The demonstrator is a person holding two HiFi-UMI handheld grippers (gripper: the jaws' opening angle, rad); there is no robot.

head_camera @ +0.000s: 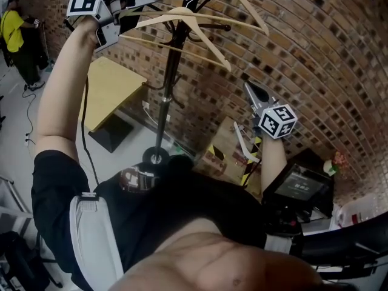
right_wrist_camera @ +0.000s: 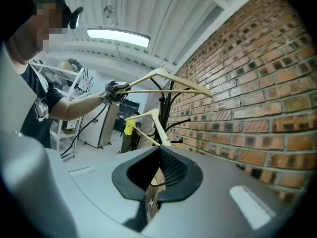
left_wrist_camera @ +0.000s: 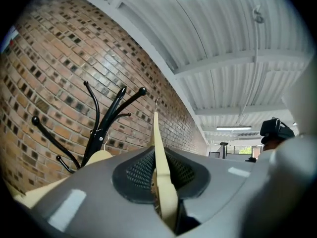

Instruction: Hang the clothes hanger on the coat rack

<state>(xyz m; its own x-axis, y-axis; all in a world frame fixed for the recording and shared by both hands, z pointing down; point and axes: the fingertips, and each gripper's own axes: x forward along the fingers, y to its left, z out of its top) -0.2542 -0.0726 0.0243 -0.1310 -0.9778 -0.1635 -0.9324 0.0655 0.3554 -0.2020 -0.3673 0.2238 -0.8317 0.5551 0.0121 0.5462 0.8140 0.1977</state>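
My left gripper [head_camera: 142,2] is raised at the top left, shut on one end of a pale wooden hanger [head_camera: 242,5]. In the left gripper view that hanger [left_wrist_camera: 158,148] runs edge-on between the pads, its small hook up beside the black coat rack [left_wrist_camera: 106,123]. A second wooden hanger [head_camera: 194,23] hangs on the coat rack [head_camera: 167,96] just below it. My right gripper [head_camera: 254,91] is lower, to the right of the rack, shut with nothing in it. The right gripper view shows the held hanger [right_wrist_camera: 163,76], the hung hanger [right_wrist_camera: 156,123] and the rack [right_wrist_camera: 171,103].
A brick wall [head_camera: 315,53] runs close behind the rack. A yellow table [head_camera: 109,86] stands to the left of the rack's round base [head_camera: 156,156]. Cardboard boxes [head_camera: 221,150] and a monitor [head_camera: 300,187] sit to the right. A person in yellow [head_camera: 12,32] stands far left.
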